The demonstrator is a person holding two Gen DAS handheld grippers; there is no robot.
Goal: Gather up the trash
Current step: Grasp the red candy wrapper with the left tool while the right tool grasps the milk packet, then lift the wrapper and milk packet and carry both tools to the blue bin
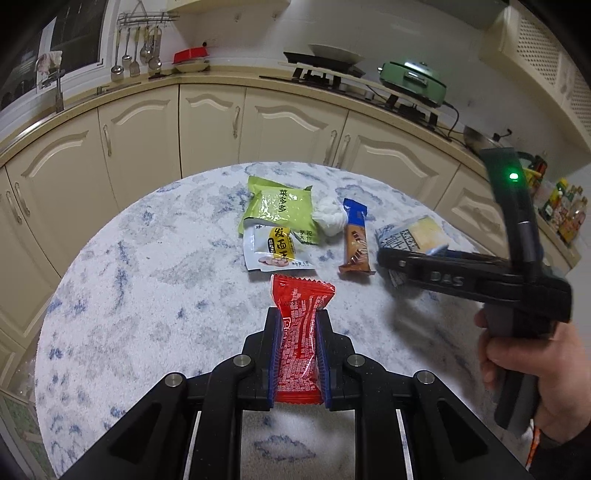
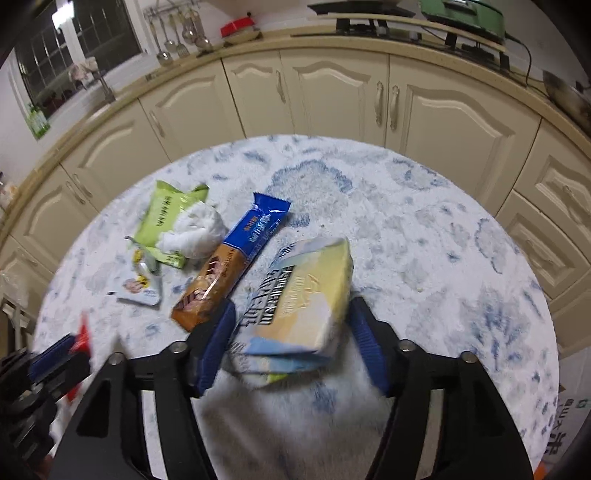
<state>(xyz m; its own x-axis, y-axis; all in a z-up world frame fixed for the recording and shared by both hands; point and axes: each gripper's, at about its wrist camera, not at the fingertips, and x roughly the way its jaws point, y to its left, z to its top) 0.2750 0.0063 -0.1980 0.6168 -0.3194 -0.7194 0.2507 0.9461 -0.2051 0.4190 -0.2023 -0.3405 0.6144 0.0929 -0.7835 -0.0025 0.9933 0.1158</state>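
Cream kitchen cabinets (image 1: 207,122) with arched door panels curve behind a round table (image 1: 129,295) covered in a white cloth with blue-grey mottling. Seen from the left wrist, the worktop above the cabinets carries a rack of hanging ladles (image 1: 138,48), a red dish (image 1: 191,56), a gas hob (image 1: 321,70) and a green electric pot (image 1: 413,75); a dark window (image 1: 74,33) fills the upper left. On the cloth lie a green snack bag (image 1: 279,205), a small white and yellow packet (image 1: 275,251) overlapping its lower edge, a crumpled white tissue (image 1: 330,219) and a blue and brown bar wrapper (image 1: 356,240). The left gripper (image 1: 298,325) is clamped on a red wrapper (image 1: 299,332), its blue pads pinching the foil at the waist, held over the near part of the table. At the right a hand (image 1: 532,373) holds the right gripper (image 1: 413,258), whose fingers sit at a pale yellow carton (image 1: 421,232).

From the right wrist, the same cabinets (image 2: 332,85) and window (image 2: 74,48) ring the table (image 2: 461,258). The right gripper (image 2: 291,325) stands partly open around the pale yellow carton (image 2: 306,295), which lies tilted on the cloth between the blue pads: the left pad is against its edge, the right pad shows a gap. The bar wrapper (image 2: 229,266) lies just left of the carton, with the tissue (image 2: 195,229), green bag (image 2: 166,210) and small packet (image 2: 142,286) beyond. The left gripper (image 2: 55,354) with a blurred scrap of the red wrapper (image 2: 83,338) shows at the lower left edge.
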